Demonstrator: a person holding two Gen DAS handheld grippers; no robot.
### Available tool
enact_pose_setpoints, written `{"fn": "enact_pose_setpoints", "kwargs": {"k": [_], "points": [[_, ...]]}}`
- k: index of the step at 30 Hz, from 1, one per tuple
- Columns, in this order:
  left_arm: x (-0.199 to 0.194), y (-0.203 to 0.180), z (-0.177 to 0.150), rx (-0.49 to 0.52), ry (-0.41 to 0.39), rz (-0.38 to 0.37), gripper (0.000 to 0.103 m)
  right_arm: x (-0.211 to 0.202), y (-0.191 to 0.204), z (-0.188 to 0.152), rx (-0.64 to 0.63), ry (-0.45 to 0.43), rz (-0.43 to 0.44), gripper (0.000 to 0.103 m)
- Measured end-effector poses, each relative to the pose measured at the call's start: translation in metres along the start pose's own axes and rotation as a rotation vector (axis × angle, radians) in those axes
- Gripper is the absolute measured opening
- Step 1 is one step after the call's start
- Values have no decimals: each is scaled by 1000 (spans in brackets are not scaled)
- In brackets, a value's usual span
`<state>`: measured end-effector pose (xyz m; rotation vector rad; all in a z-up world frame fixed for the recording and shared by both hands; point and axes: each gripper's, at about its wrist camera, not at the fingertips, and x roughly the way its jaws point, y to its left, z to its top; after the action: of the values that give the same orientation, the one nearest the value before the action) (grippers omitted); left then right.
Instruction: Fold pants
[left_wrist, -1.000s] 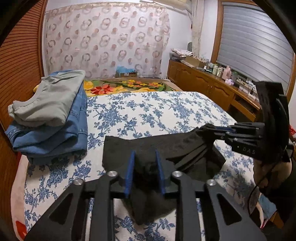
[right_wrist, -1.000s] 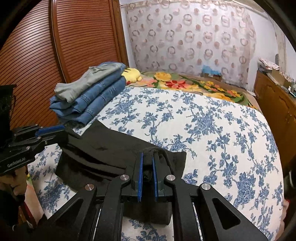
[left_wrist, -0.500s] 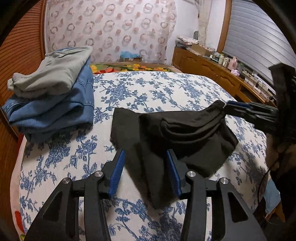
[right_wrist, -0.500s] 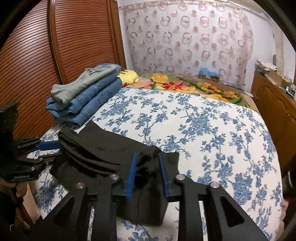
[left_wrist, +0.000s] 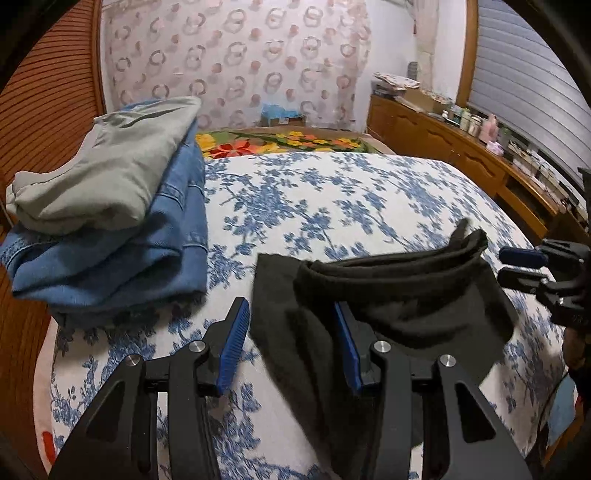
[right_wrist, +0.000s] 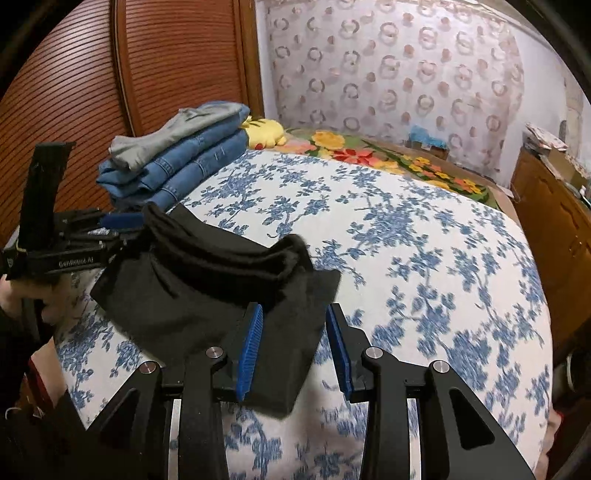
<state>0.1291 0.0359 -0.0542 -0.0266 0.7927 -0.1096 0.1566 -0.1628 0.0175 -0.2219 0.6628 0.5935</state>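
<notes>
Left wrist view: folded black pants (left_wrist: 399, 295) lie on the floral bedspread (left_wrist: 332, 206), their near edge between the spread blue pads of the left gripper (left_wrist: 291, 343), which press nothing. Right gripper (right_wrist: 293, 349) likewise stands open over the bundle's other end, pads clear of the cloth. Beyond the left fingers sits a stack of jeans (left_wrist: 122, 251) topped by a grey garment (left_wrist: 107, 173).
</notes>
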Motion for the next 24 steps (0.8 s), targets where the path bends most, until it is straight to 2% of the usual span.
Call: {"fn": "enact_pose_setpoints", "kwargs": {"k": [5, 12, 16, 24], "points": [[3, 2, 3, -6, 4, 3, 47, 31, 0, 22, -23, 30, -18, 37], [-3, 3, 0, -15, -10, -28, 47, 61, -18, 37, 57, 52, -78, 37], [-11, 2, -6, -22, -18, -51, 47, 55, -18, 36, 91, 29, -73, 37], [-36, -5, -32, -22, -27, -104, 47, 17, -3, 7, 63, 37, 13, 37]]}}
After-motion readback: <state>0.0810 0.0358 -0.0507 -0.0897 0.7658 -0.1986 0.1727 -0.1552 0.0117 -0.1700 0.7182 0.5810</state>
